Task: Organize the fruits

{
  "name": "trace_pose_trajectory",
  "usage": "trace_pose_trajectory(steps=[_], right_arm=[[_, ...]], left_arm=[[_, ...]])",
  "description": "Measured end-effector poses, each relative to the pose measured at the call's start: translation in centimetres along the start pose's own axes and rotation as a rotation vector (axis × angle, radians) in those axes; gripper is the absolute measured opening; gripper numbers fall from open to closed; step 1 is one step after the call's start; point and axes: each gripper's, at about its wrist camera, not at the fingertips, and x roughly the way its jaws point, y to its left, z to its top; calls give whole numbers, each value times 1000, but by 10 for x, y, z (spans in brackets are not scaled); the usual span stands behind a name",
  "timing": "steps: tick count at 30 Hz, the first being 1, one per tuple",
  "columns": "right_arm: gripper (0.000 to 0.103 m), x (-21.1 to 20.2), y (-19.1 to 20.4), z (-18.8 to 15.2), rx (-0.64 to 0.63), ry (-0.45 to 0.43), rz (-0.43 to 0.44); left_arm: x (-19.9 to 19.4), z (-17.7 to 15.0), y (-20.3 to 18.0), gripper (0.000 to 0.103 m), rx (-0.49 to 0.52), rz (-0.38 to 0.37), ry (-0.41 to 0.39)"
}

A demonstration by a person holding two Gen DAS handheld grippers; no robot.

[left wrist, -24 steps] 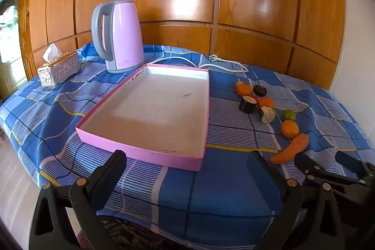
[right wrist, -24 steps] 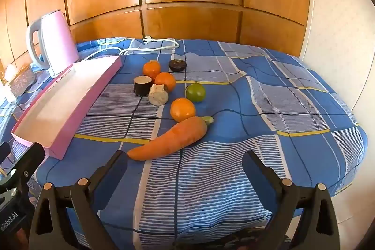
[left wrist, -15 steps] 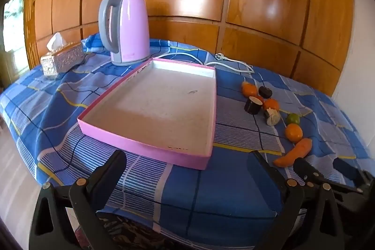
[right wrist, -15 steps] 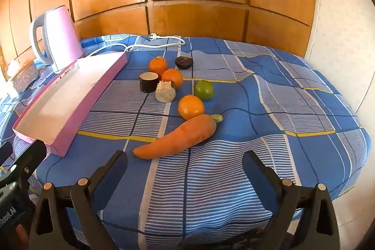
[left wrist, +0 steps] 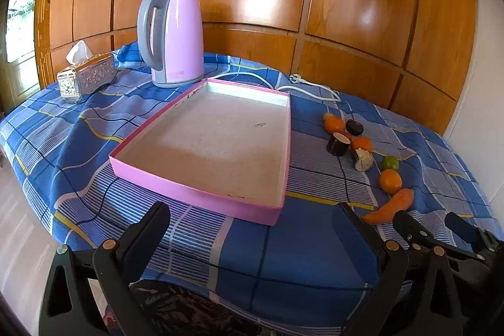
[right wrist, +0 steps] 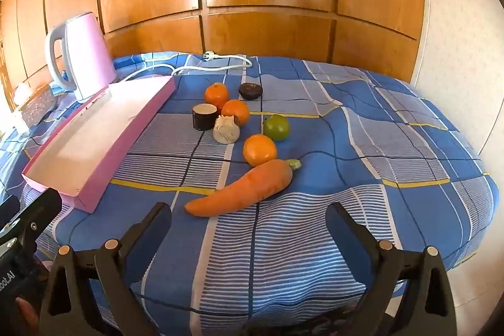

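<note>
Both grippers spread wide, empty. Carrot (right wrist: 242,189) lies on the tabletop just beyond the right gripper (right wrist: 249,225), long axis running near-left to far-right; right is nearer. Tray (left wrist: 201,181) sits ahead of the left gripper (left wrist: 252,225).

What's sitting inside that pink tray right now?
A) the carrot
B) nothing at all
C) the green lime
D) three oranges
B: the pink tray shows only its bare white floor, while the carrot, the green lime and the oranges, such as the nearest one, all lie on the blue checked cloth beside it.
</note>
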Motion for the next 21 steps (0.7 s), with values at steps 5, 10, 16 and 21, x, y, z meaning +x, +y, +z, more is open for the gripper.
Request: trace_pose_trajectory(steps=[5,10,16,21], right_arm=[[100,-4,-2,0,7,-5,-3],[97,-5,-6,1,32,0,5],[87,-6,-4,-1,16,4,0],[79,-7,-11,-2,36,8,-5]], left_arm=[[-3,-1,-1,103,6,0,4],[-5,-3,-1,103,4,-12,16],[-13,-3,-2,103,21,-1,7],[-18,-2,-1,103,34,13,0]])
